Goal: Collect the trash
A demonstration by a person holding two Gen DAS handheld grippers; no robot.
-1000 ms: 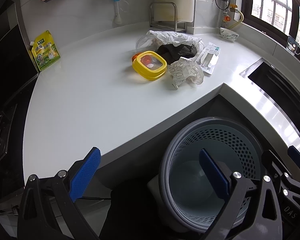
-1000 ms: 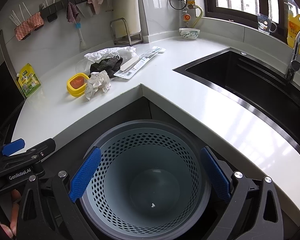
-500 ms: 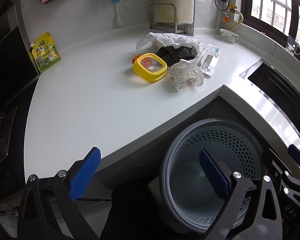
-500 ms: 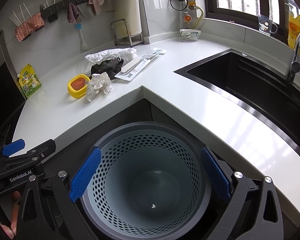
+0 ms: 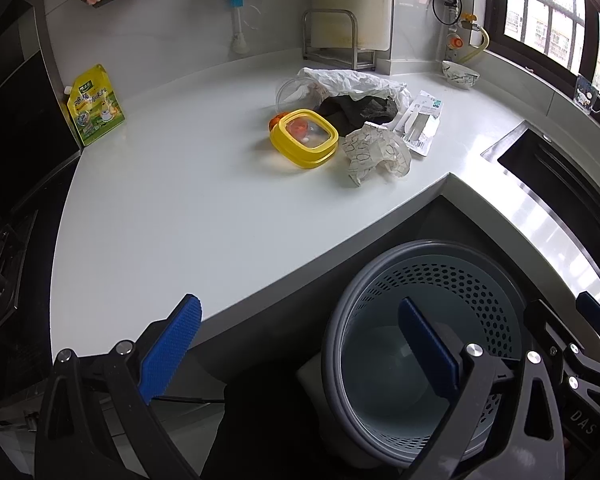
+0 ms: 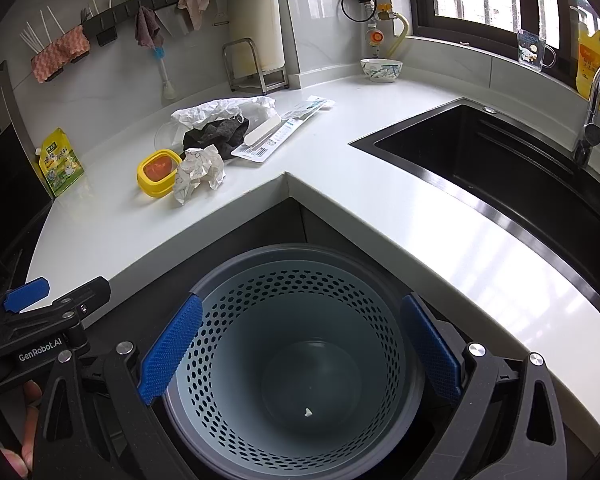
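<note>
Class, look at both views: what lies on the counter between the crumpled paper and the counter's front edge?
Nothing: between the crumpled paper and the edge of the counter it is bare white, in both wrist views.

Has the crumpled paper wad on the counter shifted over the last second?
No. The crumpled paper wad still sits against the yellow container, just back from the counter's inner corner; only the camera view drifted slightly.

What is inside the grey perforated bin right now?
The bin holds only one tiny white scrap on its floor. In the right wrist view, nothing inside is covered.
</note>
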